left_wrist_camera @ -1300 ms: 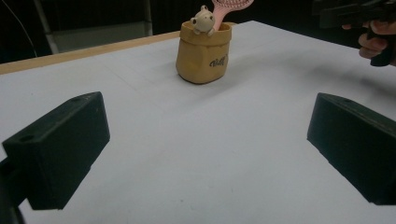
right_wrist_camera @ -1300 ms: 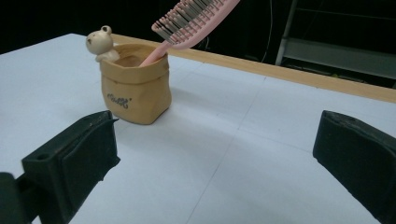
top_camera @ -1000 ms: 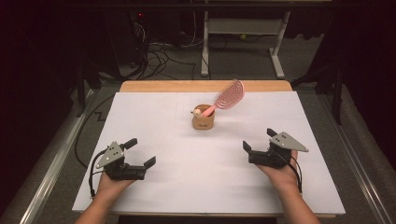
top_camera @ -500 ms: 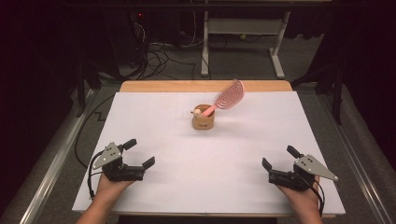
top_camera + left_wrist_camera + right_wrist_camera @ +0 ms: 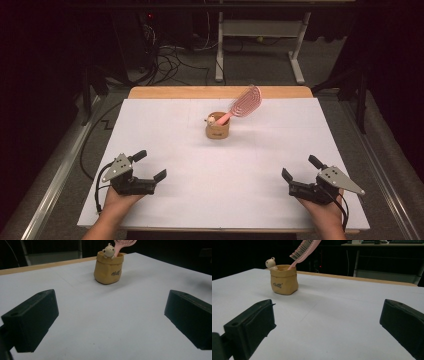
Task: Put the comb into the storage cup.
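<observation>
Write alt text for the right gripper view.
A tan pouch-shaped holder stands upright on the white table, with a pink hairbrush leaning out of it. The right tool sits apart from it, jaws open.

Left gripper (image 5: 150, 165) and right gripper (image 5: 301, 168) rest low, jaws spread.

Light: overhead, bright on the white table (image 5: 165, 125)
Surroundings: dark, dim at frame edges
Shadows: soft, faint
Focus: near jaws blurred in gripper views

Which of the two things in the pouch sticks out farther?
The pink brush: it leans far out over the pouch rim, while the small figure only peeks over it.
</observation>
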`<state>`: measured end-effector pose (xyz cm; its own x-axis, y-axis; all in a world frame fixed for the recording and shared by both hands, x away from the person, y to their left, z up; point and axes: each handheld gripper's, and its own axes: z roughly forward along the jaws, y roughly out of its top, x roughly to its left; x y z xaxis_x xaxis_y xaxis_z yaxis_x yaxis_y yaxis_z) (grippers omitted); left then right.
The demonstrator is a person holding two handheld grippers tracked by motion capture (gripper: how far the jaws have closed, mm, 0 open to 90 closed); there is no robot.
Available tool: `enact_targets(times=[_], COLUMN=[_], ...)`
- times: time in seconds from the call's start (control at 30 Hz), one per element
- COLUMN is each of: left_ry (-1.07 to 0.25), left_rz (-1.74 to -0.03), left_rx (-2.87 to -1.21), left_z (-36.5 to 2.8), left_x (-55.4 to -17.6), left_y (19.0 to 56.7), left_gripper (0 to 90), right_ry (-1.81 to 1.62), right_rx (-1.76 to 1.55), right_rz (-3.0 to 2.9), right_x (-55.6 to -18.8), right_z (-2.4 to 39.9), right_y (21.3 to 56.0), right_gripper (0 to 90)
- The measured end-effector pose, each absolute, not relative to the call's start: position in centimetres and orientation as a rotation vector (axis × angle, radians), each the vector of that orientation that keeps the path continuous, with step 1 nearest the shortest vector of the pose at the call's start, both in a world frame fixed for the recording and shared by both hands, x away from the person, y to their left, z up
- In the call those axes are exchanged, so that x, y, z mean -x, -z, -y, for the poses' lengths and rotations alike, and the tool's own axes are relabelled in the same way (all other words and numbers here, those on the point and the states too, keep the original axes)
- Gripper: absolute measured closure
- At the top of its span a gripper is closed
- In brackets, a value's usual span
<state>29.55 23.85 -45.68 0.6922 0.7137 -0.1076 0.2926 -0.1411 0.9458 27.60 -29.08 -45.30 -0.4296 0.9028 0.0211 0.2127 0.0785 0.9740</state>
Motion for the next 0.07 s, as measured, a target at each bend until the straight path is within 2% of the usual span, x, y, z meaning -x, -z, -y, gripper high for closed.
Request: enact_targets(times=[0.07], left_ry=[-0.445], left_rz=[-0.811], left_rx=[-1.721], left_z=[-23.86], left_x=[-29.6], left_y=[45.68], left_gripper=[0.0], right_ry=[-1.386], right_rx=[-1.109], right_rz=[-1.726], right_x=[-27.56], right_z=[29.04], right_y=[45.29], right_gripper=[0.4])
